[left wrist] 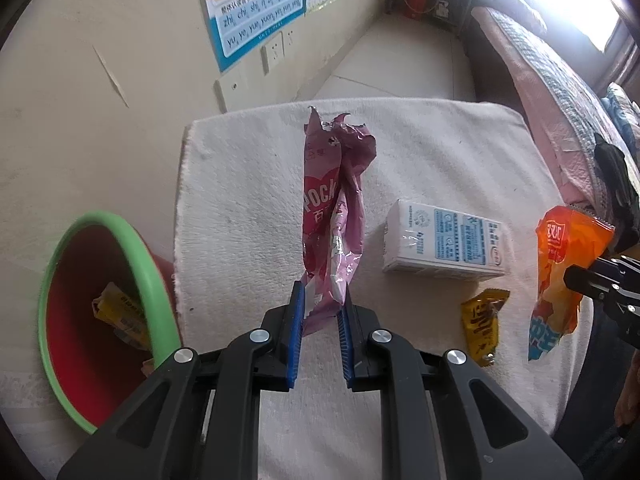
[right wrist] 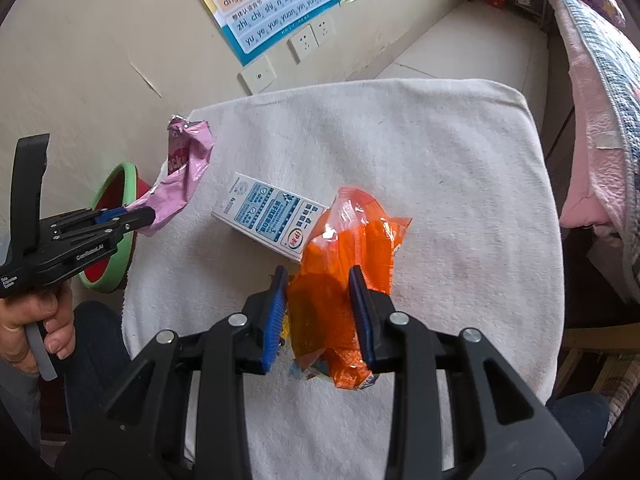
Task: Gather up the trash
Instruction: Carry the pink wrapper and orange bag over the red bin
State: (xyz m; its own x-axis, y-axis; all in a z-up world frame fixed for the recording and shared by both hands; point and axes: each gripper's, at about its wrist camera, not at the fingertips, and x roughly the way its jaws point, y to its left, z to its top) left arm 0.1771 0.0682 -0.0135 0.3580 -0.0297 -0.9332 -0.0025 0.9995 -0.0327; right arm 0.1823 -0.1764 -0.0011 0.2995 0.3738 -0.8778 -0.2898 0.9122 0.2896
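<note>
The left gripper (left wrist: 321, 304) is clamped on the pink wrapper (left wrist: 332, 200), lifted over the towel (left wrist: 240, 184). The right gripper (right wrist: 320, 300) pinches the orange bag (right wrist: 348, 280), which hides part of the carton (right wrist: 268, 212). The bin (left wrist: 100, 320) stands at nine o'clock (contents unclear).

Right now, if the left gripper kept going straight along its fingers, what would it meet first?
Probably the white towel. The left gripper, shut on the pink wrapper, points steeply down at bare cloth; the milk carton lies off to one side.
</note>
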